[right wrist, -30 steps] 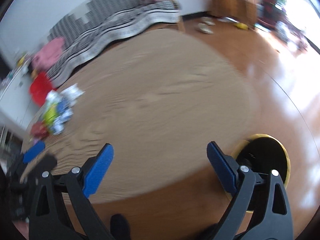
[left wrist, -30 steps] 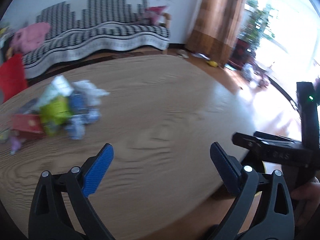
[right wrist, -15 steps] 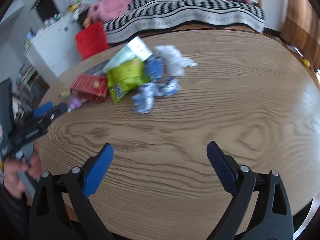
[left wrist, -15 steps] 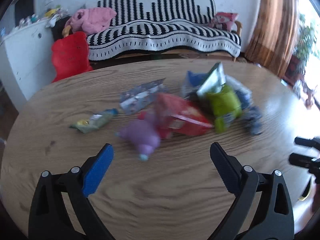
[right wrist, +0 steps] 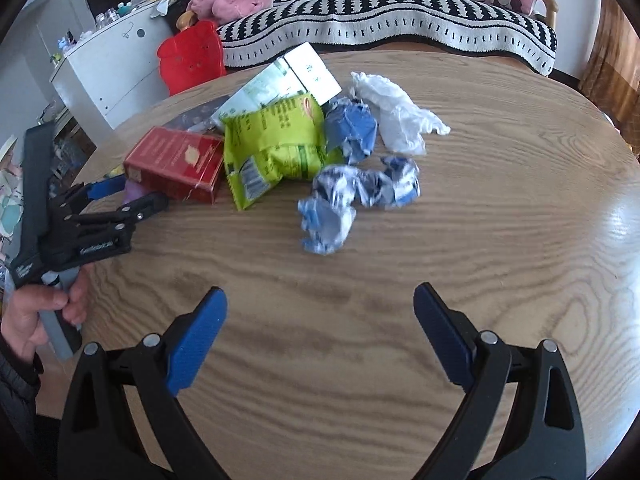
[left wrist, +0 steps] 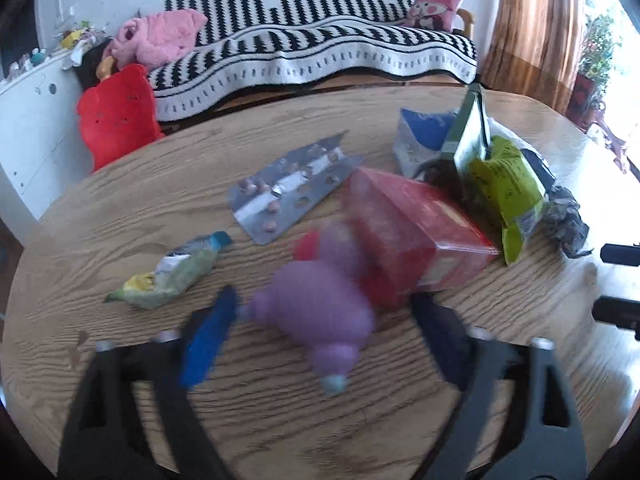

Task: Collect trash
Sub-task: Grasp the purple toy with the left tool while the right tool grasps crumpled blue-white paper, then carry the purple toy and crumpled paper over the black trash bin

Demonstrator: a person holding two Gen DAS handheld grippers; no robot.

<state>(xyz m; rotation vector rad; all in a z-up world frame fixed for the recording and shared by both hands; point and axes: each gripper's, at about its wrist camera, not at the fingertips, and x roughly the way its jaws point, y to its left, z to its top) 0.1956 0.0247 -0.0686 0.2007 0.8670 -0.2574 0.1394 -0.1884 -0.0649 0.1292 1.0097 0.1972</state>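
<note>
Two grippers, both wide open and empty. My left gripper (left wrist: 320, 344) is nearer: the purple bulb (left wrist: 320, 312) lies between its jaws on the table (left wrist: 120, 208), nozzle pointing back toward me. My right gripper (right wrist: 320, 340) hovers well short of the crumpled wrappers (right wrist: 352, 196).

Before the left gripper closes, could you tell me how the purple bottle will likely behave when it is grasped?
The purple bottle lies on its side on the table, so it may roll. Its rounded, bulbous body could slip between the open left gripper pads. It looks small, probably light.
</note>
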